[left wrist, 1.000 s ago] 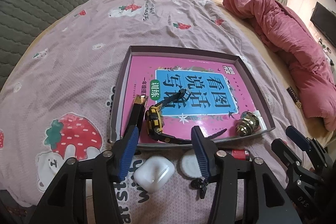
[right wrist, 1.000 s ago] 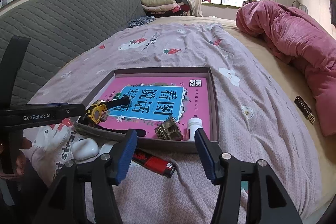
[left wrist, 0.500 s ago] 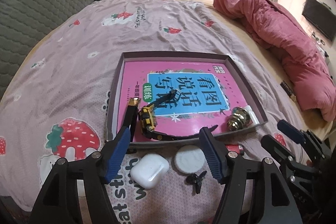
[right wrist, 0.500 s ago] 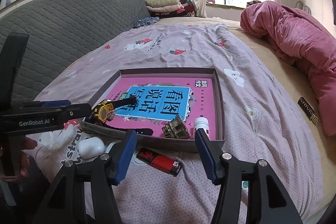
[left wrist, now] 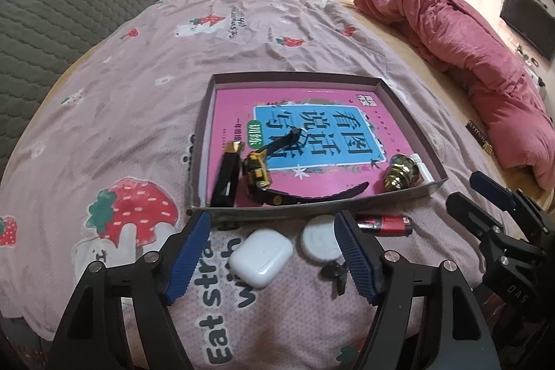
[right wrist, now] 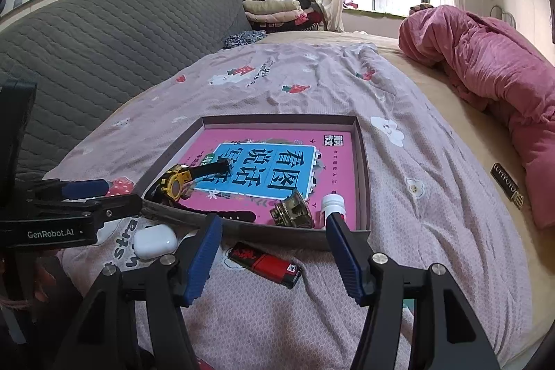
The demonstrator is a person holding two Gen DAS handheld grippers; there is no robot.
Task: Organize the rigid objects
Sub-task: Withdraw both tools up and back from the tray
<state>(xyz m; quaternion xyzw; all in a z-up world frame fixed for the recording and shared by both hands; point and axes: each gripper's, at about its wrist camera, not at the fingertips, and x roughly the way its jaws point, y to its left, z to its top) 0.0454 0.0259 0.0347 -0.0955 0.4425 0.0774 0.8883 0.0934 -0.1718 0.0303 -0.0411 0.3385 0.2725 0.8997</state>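
Bedroom: pink strawberry-print bedspread [left wrist: 131,113] over a wide bed, grey quilted headboard to my left, rumpled pink duvet [left wrist: 461,58] far right, window beyond.
Left claw [left wrist: 272,254]: my jaws are opening, nothing between the pads, nothing held; it points steeply down at the near strip of bedspread.
Right claw [right wrist: 274,257]: jaws opening too, empty; the red lighter lies on the bedspread under the gap, untouched.
Earbud case [left wrist: 261,257]: white, rounded, lying flat just ahead of my left claw and slightly left of the gap's middle; long axis runs diagonally, near-left to far-right.
White round lid [left wrist: 319,239]: just beside the case, hard against my left claw's right finger [left wrist: 353,255].
Small black clip [left wrist: 334,271]: near the same finger, partly hidden by it.
Red lighter [right wrist: 265,264]: long axis across my right claw's view, running left to right and a little toward me; my right claw is plainly the nearer one.
Nearer hand: left for the case and lid, right for the lighter.
Tray [left wrist: 301,80]: shallow box just beyond all these, its near wall between them and the pink book [left wrist: 312,134] lining it.
Already in tray: yellow watch [left wrist: 258,170], black-and-gold bar [left wrist: 227,179], brass knob [left wrist: 399,175], small white bottle [left wrist: 423,167].
Open room: the book's far half is bare; I judge a lift over the near wall is needed.
Edge risk: bed's near edge is close under my claws; a dropped case could roll off.
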